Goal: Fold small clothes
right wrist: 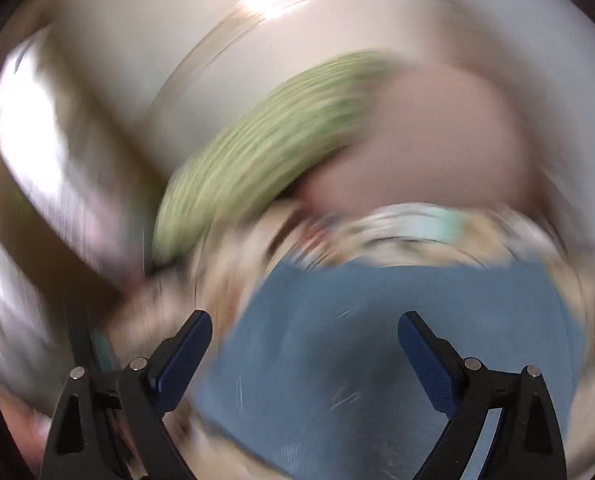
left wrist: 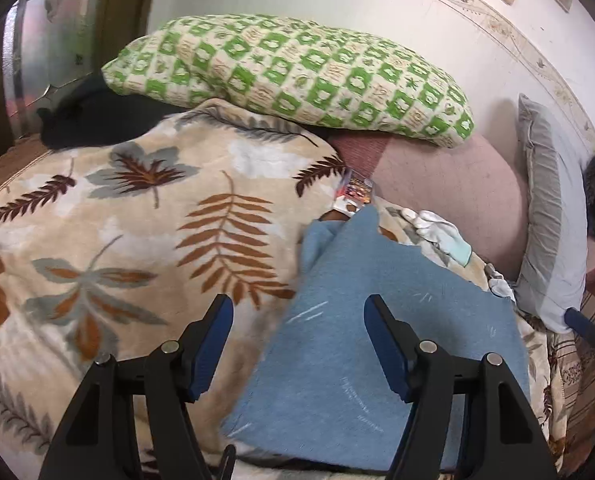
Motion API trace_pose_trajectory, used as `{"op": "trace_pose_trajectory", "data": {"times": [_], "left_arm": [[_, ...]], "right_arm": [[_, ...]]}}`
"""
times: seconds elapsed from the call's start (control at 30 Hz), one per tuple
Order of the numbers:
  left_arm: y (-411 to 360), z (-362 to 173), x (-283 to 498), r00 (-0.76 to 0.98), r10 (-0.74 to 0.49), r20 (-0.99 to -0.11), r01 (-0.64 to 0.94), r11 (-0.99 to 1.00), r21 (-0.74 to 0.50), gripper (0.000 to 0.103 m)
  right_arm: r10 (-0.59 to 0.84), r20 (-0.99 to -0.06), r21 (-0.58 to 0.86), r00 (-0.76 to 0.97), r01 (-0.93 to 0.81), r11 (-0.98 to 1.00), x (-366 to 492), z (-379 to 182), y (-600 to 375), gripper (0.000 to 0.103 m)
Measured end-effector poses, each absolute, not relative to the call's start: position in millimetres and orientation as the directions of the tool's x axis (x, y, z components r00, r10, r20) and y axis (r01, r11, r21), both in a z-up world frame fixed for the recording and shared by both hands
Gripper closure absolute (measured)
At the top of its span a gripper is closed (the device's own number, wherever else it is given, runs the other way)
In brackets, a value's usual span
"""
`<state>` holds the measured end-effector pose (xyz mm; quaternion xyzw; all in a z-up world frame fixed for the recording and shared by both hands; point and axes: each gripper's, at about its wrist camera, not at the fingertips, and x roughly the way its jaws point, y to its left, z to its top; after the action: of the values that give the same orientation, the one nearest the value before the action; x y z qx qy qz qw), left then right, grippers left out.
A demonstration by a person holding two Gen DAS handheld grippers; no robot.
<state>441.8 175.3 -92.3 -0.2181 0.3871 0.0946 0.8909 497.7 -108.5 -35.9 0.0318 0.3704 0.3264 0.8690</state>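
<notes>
A blue cloth [left wrist: 361, 320] lies on the leaf-patterned blanket [left wrist: 137, 220], its far edge notched and one corner turned up at the left. My left gripper [left wrist: 299, 308] is open just above the cloth's left part, holding nothing. The right wrist view is heavily motion-blurred; the blue cloth [right wrist: 377, 340] fills its lower middle. My right gripper [right wrist: 305, 322] is open wide above the cloth and empty. One blue finger of the right gripper [left wrist: 577, 320] shows at the right edge of the left wrist view.
A green-and-cream checked pillow [left wrist: 297, 76] lies at the back. White and mint small clothes [left wrist: 441, 232] lie past the blue cloth. A grey pillow [left wrist: 549, 216] stands at the right against the wall. A small colourful packet [left wrist: 357, 192] lies on the pink sheet [left wrist: 449, 184].
</notes>
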Motion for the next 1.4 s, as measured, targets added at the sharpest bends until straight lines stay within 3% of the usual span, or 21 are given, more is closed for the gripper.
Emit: {"op": "trace_pose_trajectory", "data": {"times": [0.07,0.13,0.3,0.37,0.47,0.63,0.83,0.9,0.93,0.97,1.03,1.13,1.23,1.4], "left_arm": [[182.4,-90.4,431.6,0.678,0.014,-0.735,-0.363,0.876,-0.317,0.034],[190.1,-88.0,423.2,0.679,0.03,-0.733,-0.379,0.87,-0.316,0.034],[205.2,-83.8,404.9,0.676,0.049,-0.735,-0.418,0.847,-0.328,0.034],[204.3,-83.5,401.0,0.675,0.048,-0.736,-0.421,0.844,-0.332,0.034],[191.8,-84.6,396.0,0.673,0.036,-0.738,-0.404,0.854,-0.327,0.034],[143.0,-94.5,401.6,0.653,-0.005,-0.758,-0.319,0.905,-0.28,0.034],[89.1,-123.1,442.4,0.625,0.006,-0.781,-0.208,0.965,-0.159,0.03],[87.9,-151.6,463.3,0.551,0.055,-0.833,-0.235,0.968,-0.091,0.029],[91.3,-173.3,474.4,0.471,0.096,-0.877,-0.269,0.962,-0.039,0.029],[95.1,-185.6,479.4,0.431,0.1,-0.897,-0.277,0.96,-0.026,0.027],[99.8,-176.0,476.1,0.482,0.11,-0.869,-0.284,0.958,-0.036,0.027],[99.3,-148.2,475.5,0.562,0.109,-0.82,-0.247,0.968,-0.041,0.027],[101.6,-123.9,481.8,0.629,0.111,-0.77,-0.228,0.973,-0.046,0.026],[112.3,-145.3,517.8,0.546,0.168,-0.821,-0.297,0.955,-0.002,0.026]], "right_arm": [[0.55,-0.707,0.12,0.445,-0.691,0.713,465.3,-43.4,-42.9,0.008],[0.555,-0.712,0.128,0.43,-0.699,0.704,455.8,-50.9,-33.6,0.008],[0.61,-0.616,0.426,0.498,-0.441,0.79,473.9,-55.6,-122.9,0.008],[0.656,-0.54,0.619,0.527,-0.279,0.734,473.6,-67.9,-186.1,0.008],[0.714,-0.457,0.799,0.53,-0.107,0.591,461.0,-105.3,-255.5,0.008],[0.731,-0.413,0.885,0.543,0.051,0.462,443.9,-166.0,-316.4,0.008],[0.798,-0.292,0.94,0.527,0.003,0.342,460.4,-190.4,-343.2,0.008],[0.744,-0.381,0.905,0.549,0.059,0.42,472.1,-205.3,-350.4,0.008],[0.689,-0.483,0.864,0.541,0.169,0.473,477.0,-223.1,-357.9,0.008],[0.701,-0.484,0.873,0.523,0.229,0.431,478.6,-239.1,-362.9,0.009],[0.717,-0.442,0.894,0.539,0.203,0.399,477.2,-234.9,-367.7,0.009],[0.698,-0.467,0.863,0.543,0.109,0.493,482.2,-199.8,-360.9,0.009],[0.735,-0.399,0.88,0.548,0.004,0.475,505.6,-167.3,-351.1,0.009],[0.788,-0.352,0.905,0.506,-0.03,0.424,572.8,-159.0,-338.0,0.009]]}}
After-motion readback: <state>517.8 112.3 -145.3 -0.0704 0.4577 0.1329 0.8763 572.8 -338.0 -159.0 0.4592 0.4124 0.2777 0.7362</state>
